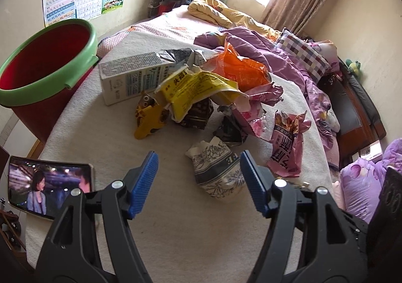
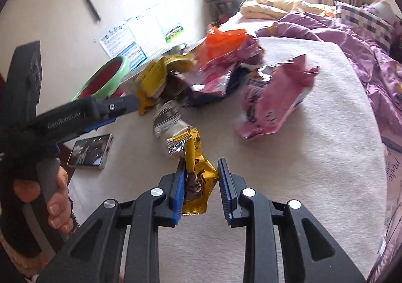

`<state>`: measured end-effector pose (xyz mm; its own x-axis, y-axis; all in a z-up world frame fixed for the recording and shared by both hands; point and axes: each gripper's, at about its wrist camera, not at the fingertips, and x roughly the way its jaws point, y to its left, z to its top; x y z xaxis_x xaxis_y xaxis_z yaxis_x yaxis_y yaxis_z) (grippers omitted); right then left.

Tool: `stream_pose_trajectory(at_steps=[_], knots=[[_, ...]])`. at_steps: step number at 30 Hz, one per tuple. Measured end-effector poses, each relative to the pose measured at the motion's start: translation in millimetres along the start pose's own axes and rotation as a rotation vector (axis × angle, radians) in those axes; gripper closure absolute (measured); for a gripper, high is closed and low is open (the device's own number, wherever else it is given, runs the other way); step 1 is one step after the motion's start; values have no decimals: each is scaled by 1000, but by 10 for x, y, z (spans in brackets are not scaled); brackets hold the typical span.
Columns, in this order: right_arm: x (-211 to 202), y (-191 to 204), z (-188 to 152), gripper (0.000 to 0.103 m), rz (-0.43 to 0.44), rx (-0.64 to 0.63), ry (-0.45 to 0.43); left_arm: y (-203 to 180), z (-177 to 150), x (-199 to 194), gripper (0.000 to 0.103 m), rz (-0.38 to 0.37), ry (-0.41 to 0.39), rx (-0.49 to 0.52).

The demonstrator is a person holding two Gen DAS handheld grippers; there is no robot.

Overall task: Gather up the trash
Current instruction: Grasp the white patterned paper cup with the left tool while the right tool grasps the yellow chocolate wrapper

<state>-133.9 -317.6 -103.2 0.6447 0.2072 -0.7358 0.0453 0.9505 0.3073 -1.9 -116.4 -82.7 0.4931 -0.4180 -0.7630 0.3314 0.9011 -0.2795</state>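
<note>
A: Much done yet?

B: Hardly anything, going by the bucket (image 1: 32,94) at the left edge of the bed (image 1: 176,232). Shows only bare red wall inside, as far as visible. Cannot see down to its bottom.

A: And the trash?

B: Nearly all on the bed, heaped around the middle. Includes a carton (image 1: 125,79) on the bucket side, with a yellow bag (image 1: 196,89) and an orange bag (image 1: 236,64) piled beside it. Spreads on to a pink bag (image 1: 286,142) just to the right and a floral packet (image 1: 216,169) nearer the front edge.

A: Right gripper (image 2: 202,164)?

B: Pinching a yellow wrapper (image 2: 198,177), with pads against both its sides, close to the front edge. Looks like a first pick under way. Cannot tell whether clear of the blanket or lying on it.

A: Left gripper (image 1: 199,157)?

B: Spread wide and empty. Hovers just above the floral packet, touching nothing. Probably lined up for that packet.

A: So what remains?

B: Almost everything. Need to carry the wrapper across to the bucket and let go, then take the packet, then work through the heap piece by piece. Best to leave the phone (image 1: 50,187) at the front-left corner alone, as likely not trash.
</note>
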Motion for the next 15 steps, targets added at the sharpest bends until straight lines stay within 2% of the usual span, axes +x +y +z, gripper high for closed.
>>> stream_pose_trajectory(at_steps=[5, 11, 15], knots=[[-96, -101, 12, 77, -6, 17, -16, -59, 18, 231, 38, -5, 57, -24], [-144, -142, 19, 77, -10, 29, -29, -147, 31, 447, 38, 13, 111, 4], [-116, -138, 28, 76, -10, 38, -27, -183, -6, 525, 38, -15, 148, -1]])
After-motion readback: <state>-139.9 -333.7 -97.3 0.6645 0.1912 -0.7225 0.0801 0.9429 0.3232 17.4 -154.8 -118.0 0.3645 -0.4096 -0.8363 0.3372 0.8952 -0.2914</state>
